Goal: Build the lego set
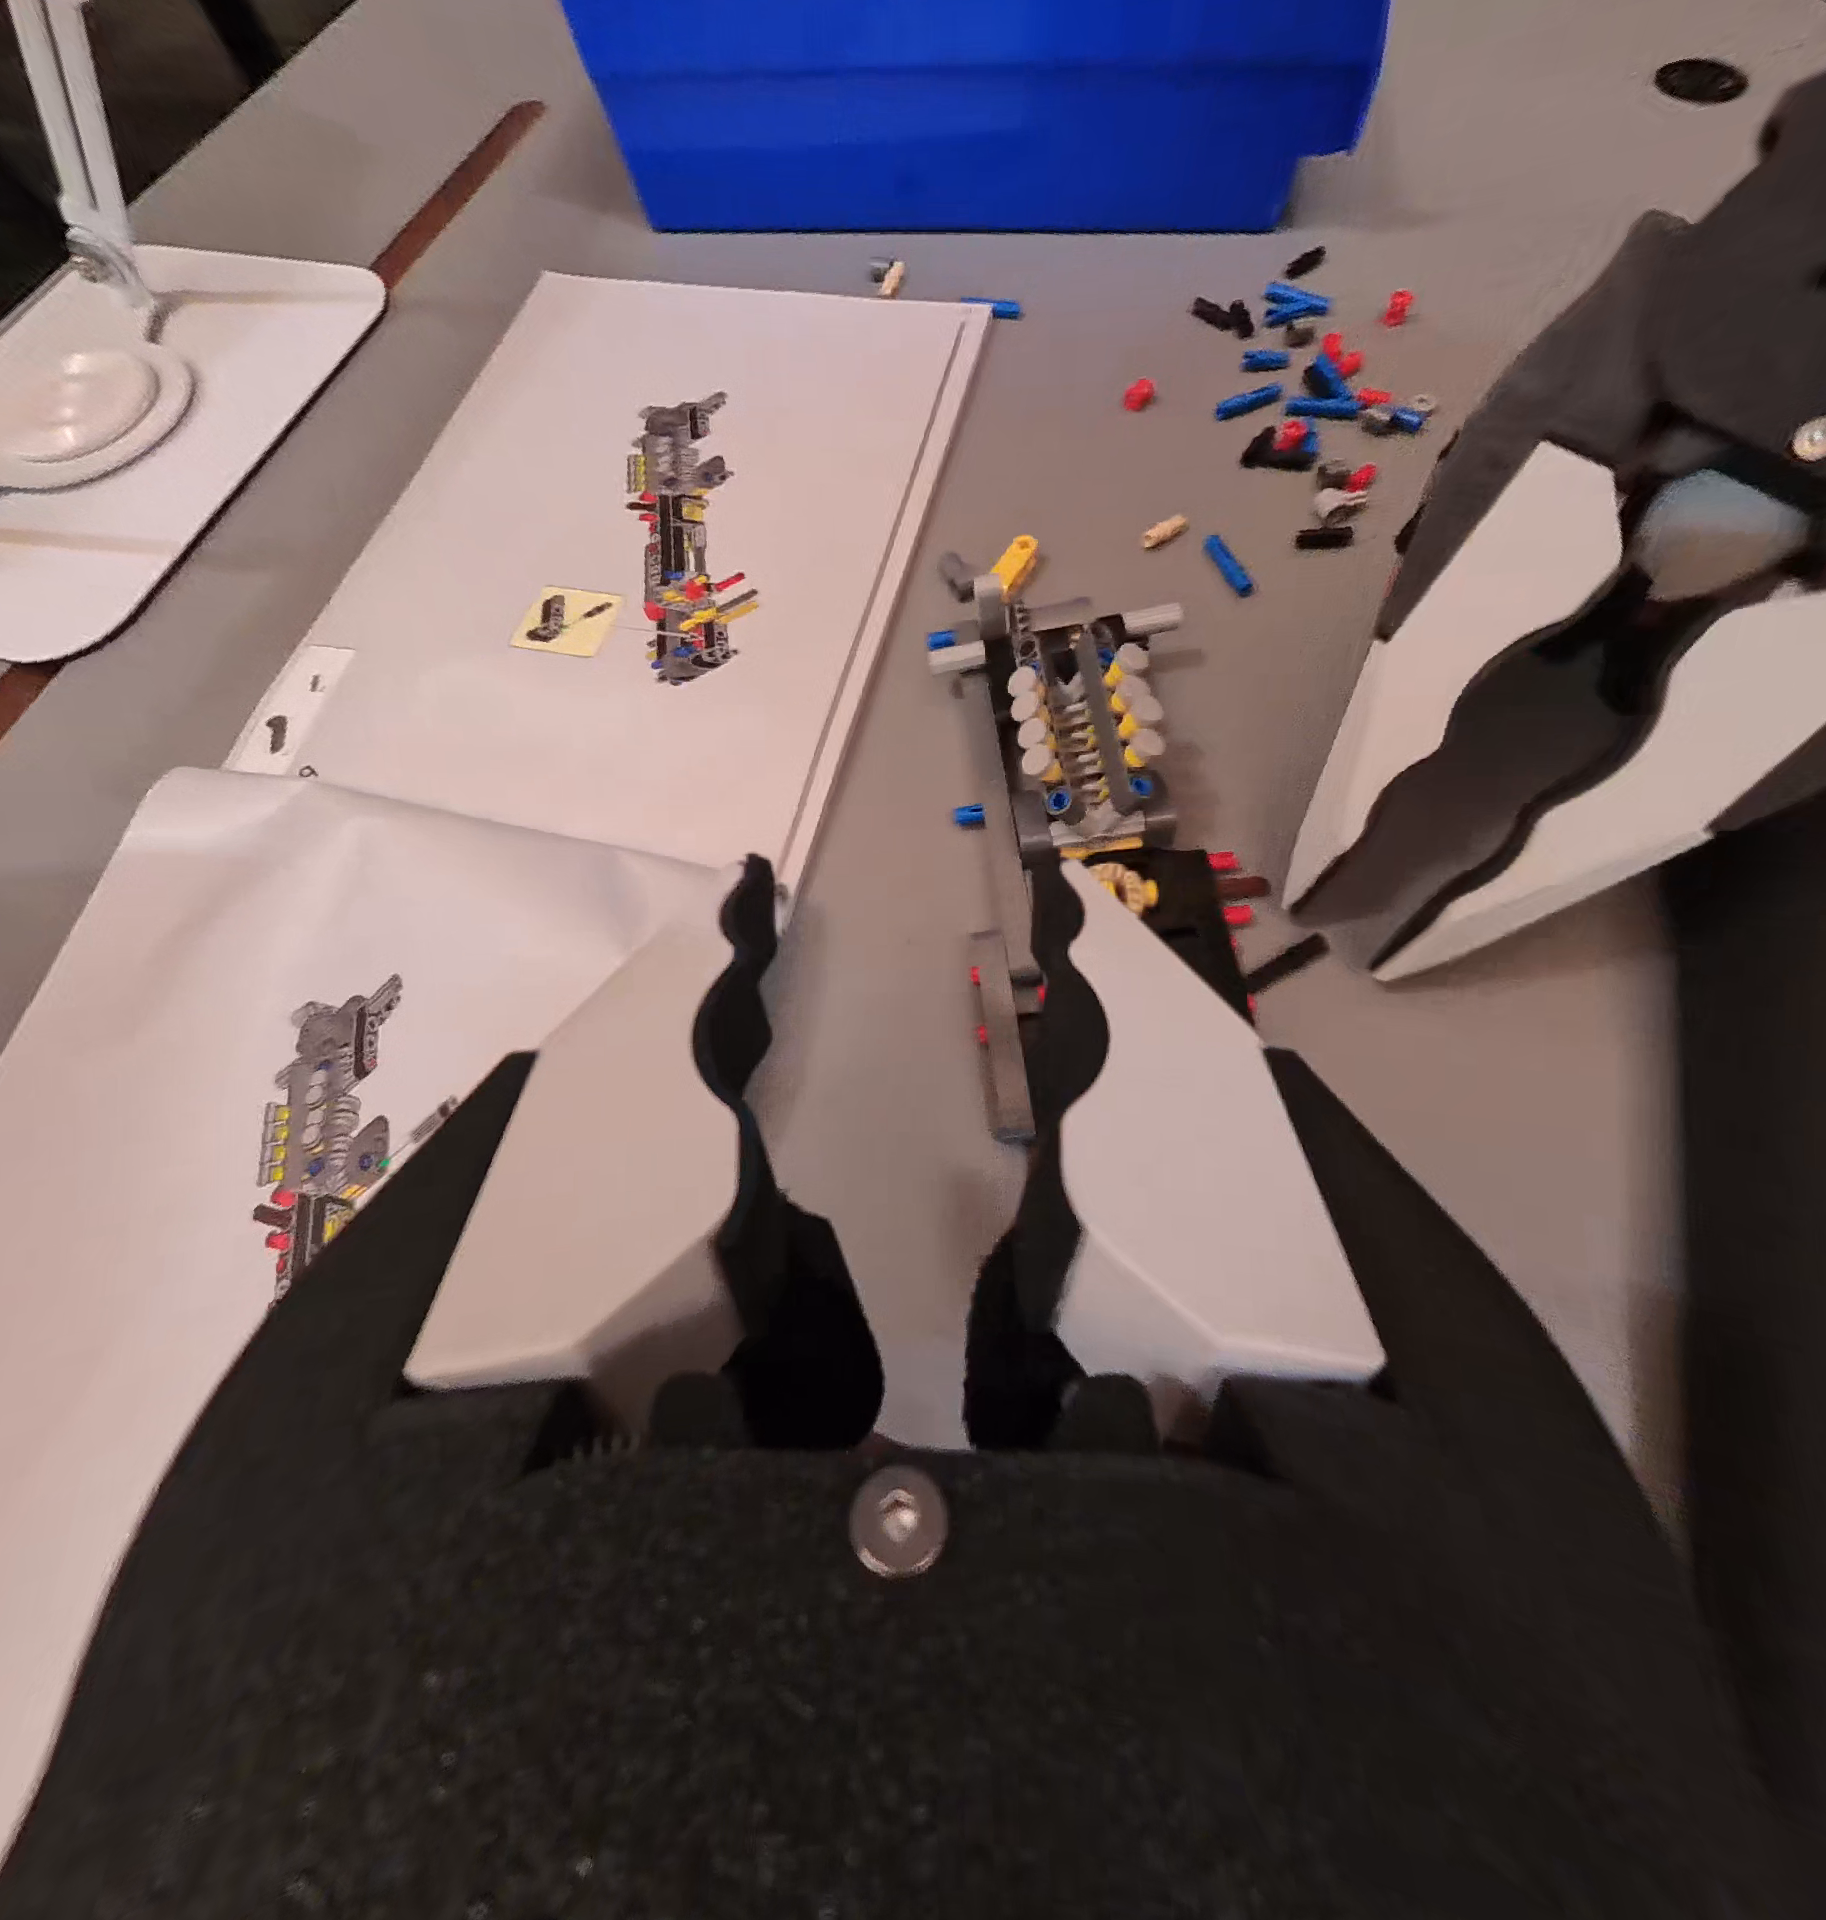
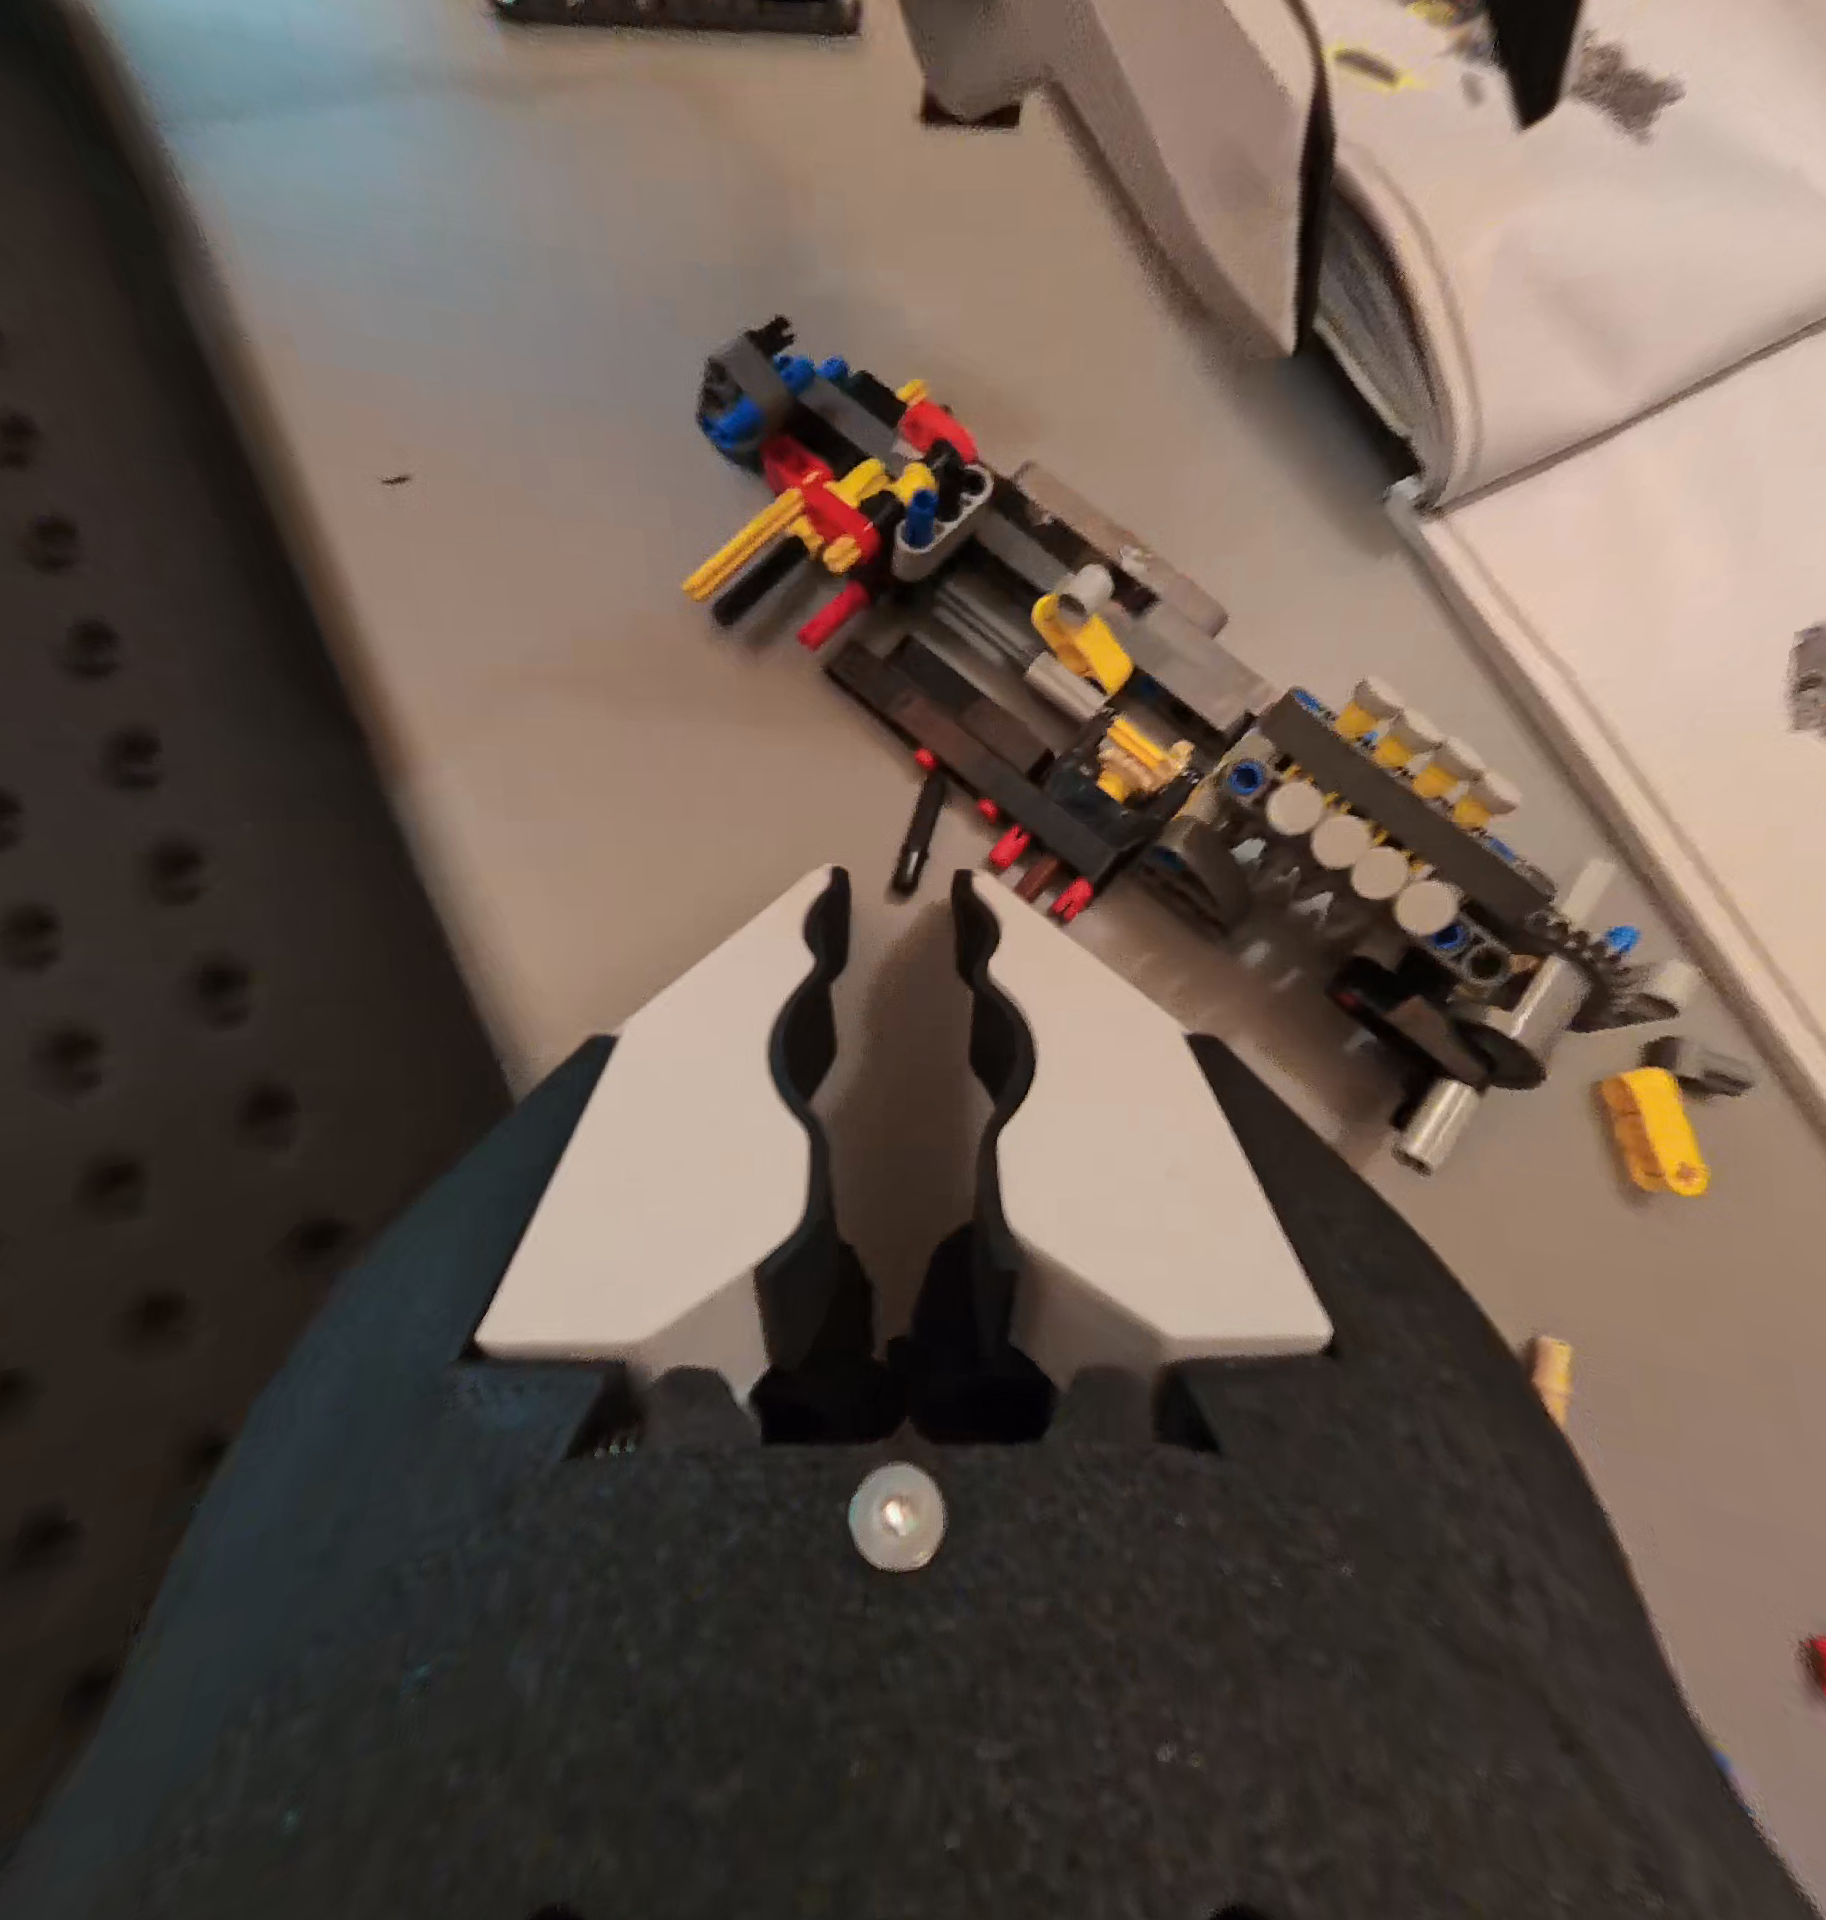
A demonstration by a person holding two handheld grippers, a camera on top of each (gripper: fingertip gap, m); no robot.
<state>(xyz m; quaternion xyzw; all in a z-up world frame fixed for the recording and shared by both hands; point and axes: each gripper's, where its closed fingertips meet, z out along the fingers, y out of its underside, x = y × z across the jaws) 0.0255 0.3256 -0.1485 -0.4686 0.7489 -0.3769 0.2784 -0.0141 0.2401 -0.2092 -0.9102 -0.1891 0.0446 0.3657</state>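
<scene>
You are holding both tools released and empty — the left gripper (image 1: 904, 894) and right gripper (image 2: 898, 883) hovering by the half-built grey, black and yellow lego chassis (image 2: 1096, 707) lying on the grey table (image 2: 535, 665), while beyond it scattered blue, red and black loose pins (image 1: 1304, 384) are waiting — much remains, I judge.

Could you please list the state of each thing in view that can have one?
Left gripper: open, empty.
Right gripper: open, empty.
Lego model: partly built, lying on the table.
Black pin: loose, beside the model.
Manual: open.
Loose pieces: scattered on the table.
Blue bin: contents hidden.
</scene>
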